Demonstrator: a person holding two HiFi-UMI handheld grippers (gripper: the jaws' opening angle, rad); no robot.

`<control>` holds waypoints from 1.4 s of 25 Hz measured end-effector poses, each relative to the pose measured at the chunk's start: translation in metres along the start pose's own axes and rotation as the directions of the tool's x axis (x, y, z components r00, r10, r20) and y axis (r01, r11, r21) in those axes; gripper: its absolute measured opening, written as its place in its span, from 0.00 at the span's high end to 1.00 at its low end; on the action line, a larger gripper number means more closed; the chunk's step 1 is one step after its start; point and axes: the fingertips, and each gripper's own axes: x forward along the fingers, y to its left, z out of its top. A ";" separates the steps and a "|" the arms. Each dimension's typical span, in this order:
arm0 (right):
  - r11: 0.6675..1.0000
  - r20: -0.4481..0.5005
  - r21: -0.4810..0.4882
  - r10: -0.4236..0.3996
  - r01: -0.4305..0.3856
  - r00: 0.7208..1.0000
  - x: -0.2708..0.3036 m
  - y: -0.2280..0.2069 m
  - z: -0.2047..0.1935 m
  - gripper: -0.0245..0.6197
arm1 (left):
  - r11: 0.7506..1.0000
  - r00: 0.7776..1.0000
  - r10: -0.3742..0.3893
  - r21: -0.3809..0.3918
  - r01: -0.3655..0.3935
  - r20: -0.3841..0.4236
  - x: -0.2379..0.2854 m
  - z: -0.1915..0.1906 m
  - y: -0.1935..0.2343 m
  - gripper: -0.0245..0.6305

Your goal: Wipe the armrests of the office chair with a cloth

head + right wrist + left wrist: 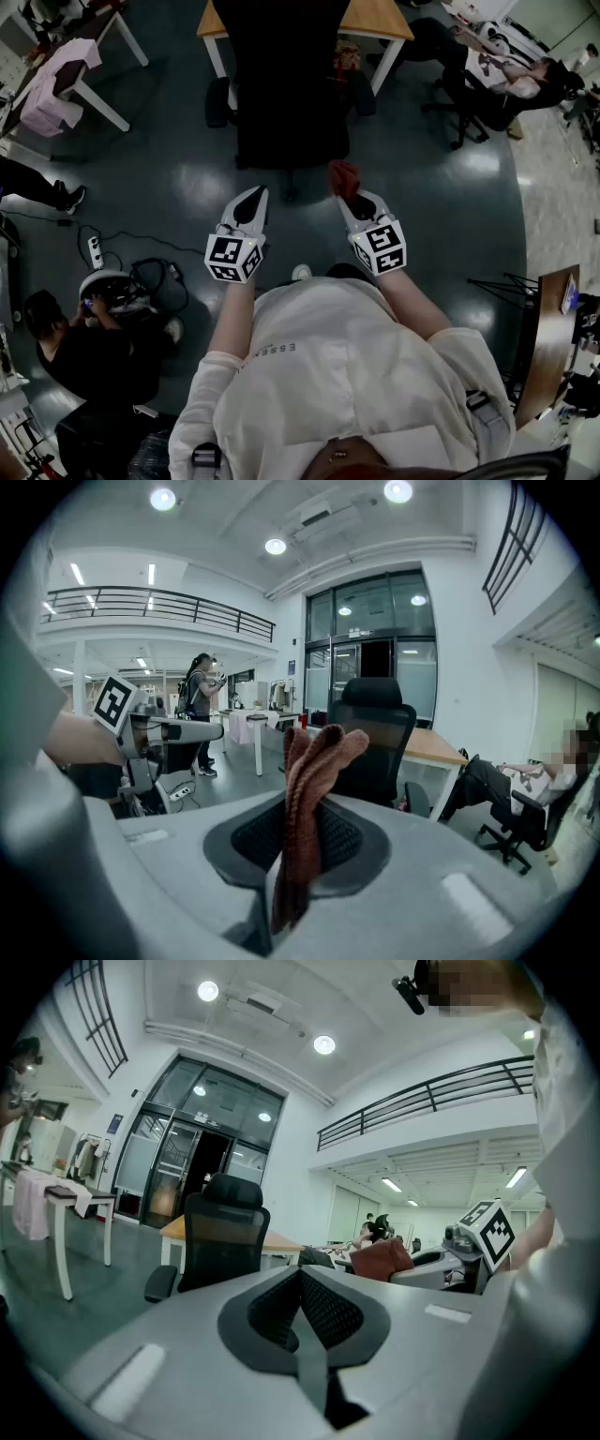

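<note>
Head view: a black office chair (281, 84) is seen on the dark floor (169, 187), with a wooden tabletop (380, 17) behind it. One armrest (217, 101) is noted at the chair's left and the other (363, 97) at its right. Both are untouched. The left hand-held gripper (254, 194) is held near the chair, its jaws closed together with nothing between them. The right hand-held gripper (353, 200) is clamped on a reddish-brown cloth (343, 176), which is bunched upright above the jaws, apart from both armrests.
</note>
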 end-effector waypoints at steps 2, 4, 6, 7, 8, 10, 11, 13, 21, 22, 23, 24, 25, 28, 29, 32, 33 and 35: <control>1.000 -0.001 0.000 0.001 -0.001 1.000 0.001 0.001 -0.001 0.89 | 1.000 1.000 0.001 -0.002 -0.001 -0.002 -0.001 -0.002 0.001 0.94; 1.000 -0.003 0.001 0.001 -0.001 1.000 0.002 0.002 -0.003 0.89 | 1.000 1.000 0.002 -0.004 -0.002 -0.002 -0.001 -0.003 0.003 0.94; 1.000 -0.005 0.003 0.001 -0.001 1.000 0.004 0.003 -0.004 0.89 | 1.000 1.000 0.002 -0.006 -0.002 0.000 -0.001 -0.004 0.004 0.94; 1.000 -0.005 0.003 0.001 -0.001 1.000 0.004 0.002 -0.005 0.89 | 1.000 1.000 0.000 -0.006 0.000 0.002 -0.001 -0.004 0.004 0.94; 1.000 -0.006 0.003 -0.001 0.001 1.000 0.004 0.002 -0.005 0.89 | 1.000 1.000 -0.002 -0.006 0.002 0.003 -0.001 -0.005 0.004 0.94; 1.000 -0.007 0.005 -0.006 0.006 1.000 0.003 0.002 -0.005 0.89 | 1.000 1.000 -0.006 -0.006 0.007 0.004 -0.001 -0.005 0.003 0.94; 1.000 -0.007 0.010 -0.009 0.009 1.000 0.003 0.002 -0.006 0.89 | 1.000 1.000 -0.008 -0.007 0.008 0.004 -0.001 -0.005 0.003 0.94; 0.999 -0.003 0.028 -0.017 0.017 1.000 0.003 0.000 -0.006 0.89 | 1.000 1.000 -0.011 -0.010 0.011 0.002 -0.001 -0.006 0.002 0.94; 0.998 0.009 0.057 -0.027 0.026 1.000 0.008 -0.007 0.000 0.89 | 1.000 1.000 -0.006 -0.012 0.006 0.004 0.002 -0.002 0.009 0.94; 0.998 0.009 0.060 -0.030 0.030 1.000 0.008 -0.009 0.001 0.89 | 1.000 1.000 -0.004 -0.014 0.004 0.005 0.002 -0.001 0.011 0.94; 0.997 0.007 0.064 -0.033 0.032 0.999 0.009 -0.010 0.002 0.89 | 1.000 1.000 -0.001 -0.017 0.001 0.005 0.001 -0.001 0.012 0.94; 0.997 0.005 0.066 -0.034 0.033 0.999 0.009 -0.010 0.002 0.89 | 1.000 1.000 0.004 -0.022 -0.004 0.005 0.000 -0.001 0.013 0.94; 0.997 0.002 0.068 -0.033 0.032 0.999 0.010 -0.010 0.002 0.89 | 1.000 1.000 0.011 -0.028 -0.011 0.005 -0.002 -0.002 0.015 0.94; 0.998 0.001 0.065 -0.019 0.019 1.000 0.015 -0.011 0.004 0.89 | 0.998 0.999 0.040 -0.039 -0.040 0.005 -0.004 -0.004 0.025 0.93; 0.998 0.000 0.065 -0.014 0.014 1.000 0.017 -0.013 0.003 0.89 | 0.998 0.999 0.048 -0.041 -0.048 0.003 -0.004 -0.006 0.028 0.94; 0.997 -0.011 0.079 0.001 0.000 1.000 0.029 -0.014 0.001 0.89 | 0.996 0.997 0.073 -0.048 -0.073 -0.007 -0.010 -0.010 0.038 0.94; 0.997 -0.015 0.083 0.008 -0.007 1.000 0.036 -0.013 0.002 0.89 | 0.995 0.996 0.085 -0.051 -0.085 -0.008 -0.013 -0.010 0.044 0.94; 0.996 -0.020 0.079 0.030 -0.028 0.999 0.051 -0.008 0.006 0.89 | 0.992 0.993 0.115 -0.056 -0.116 -0.007 -0.020 -0.010 0.059 0.94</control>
